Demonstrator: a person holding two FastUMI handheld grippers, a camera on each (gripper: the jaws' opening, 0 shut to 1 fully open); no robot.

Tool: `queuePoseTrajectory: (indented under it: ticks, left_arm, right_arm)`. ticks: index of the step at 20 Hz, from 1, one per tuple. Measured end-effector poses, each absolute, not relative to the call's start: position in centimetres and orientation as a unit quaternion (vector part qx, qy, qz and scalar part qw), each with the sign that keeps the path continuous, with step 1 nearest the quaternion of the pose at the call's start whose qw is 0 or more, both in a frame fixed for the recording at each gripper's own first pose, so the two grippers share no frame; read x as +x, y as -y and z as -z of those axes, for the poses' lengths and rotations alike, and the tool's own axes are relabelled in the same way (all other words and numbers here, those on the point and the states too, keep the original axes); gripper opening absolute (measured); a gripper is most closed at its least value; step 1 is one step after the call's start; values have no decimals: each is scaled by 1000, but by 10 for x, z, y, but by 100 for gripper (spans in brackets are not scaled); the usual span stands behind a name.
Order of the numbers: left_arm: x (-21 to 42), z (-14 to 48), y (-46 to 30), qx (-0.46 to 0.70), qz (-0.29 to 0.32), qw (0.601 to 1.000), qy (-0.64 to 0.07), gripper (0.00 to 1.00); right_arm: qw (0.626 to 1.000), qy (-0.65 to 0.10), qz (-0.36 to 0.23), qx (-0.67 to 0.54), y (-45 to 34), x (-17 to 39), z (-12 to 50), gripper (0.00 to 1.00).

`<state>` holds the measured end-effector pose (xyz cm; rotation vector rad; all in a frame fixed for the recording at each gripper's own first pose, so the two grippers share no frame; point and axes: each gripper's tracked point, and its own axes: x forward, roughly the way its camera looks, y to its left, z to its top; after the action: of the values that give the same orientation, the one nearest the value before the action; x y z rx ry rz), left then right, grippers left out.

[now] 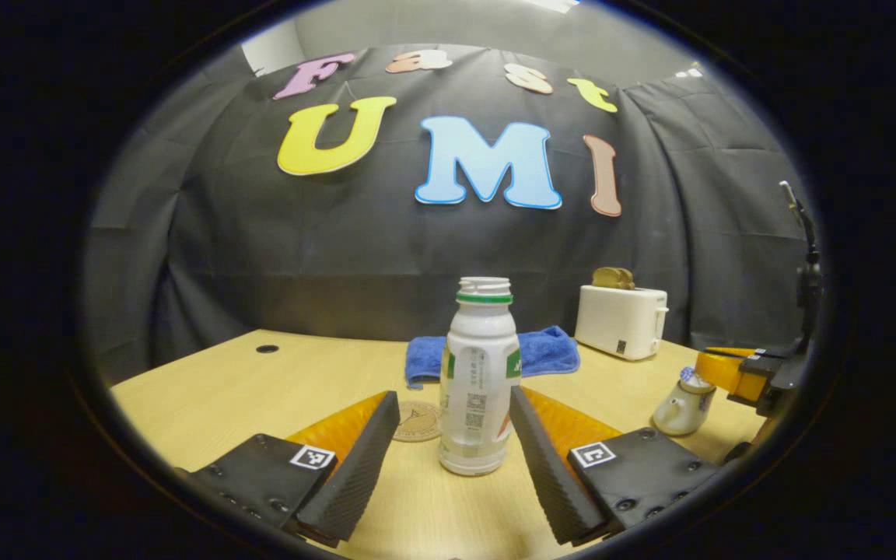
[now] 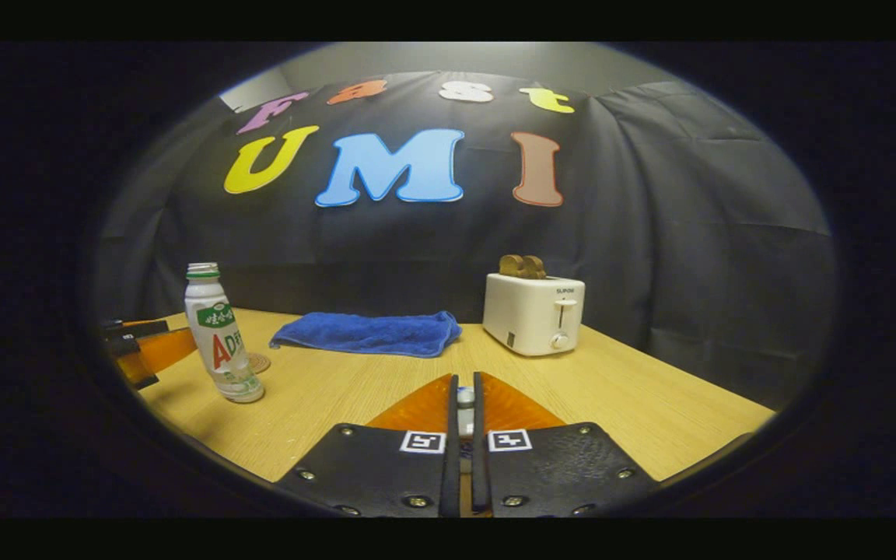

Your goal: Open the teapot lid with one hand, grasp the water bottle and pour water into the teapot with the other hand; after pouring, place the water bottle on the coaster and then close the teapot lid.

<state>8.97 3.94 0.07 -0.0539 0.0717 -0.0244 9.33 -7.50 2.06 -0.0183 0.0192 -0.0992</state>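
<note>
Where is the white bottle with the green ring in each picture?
Left gripper view: the water bottle stands upright at bottom centre, between the open fingers of the left gripper.
Right gripper view: it stands at the far left on the table, beside the coaster.
Shared landmark: the white toaster, to the right of the blue towel.

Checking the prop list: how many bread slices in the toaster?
2, as far as shows: brown bread slices side by side in the slots of the white toaster, right of the blue towel. More could sit hidden lower.

Dim booth, sharp focus, fisheye bending at edges.
</note>
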Motion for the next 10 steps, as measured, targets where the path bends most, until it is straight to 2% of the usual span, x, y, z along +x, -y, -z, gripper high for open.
queuePoseTrajectory:
  ticks: [10]
  left_arm:
    - [130,9,-24,-47,-16,997,-62,99]
  right_arm:
    - [999,11,26,-27,60,87,-26,6]
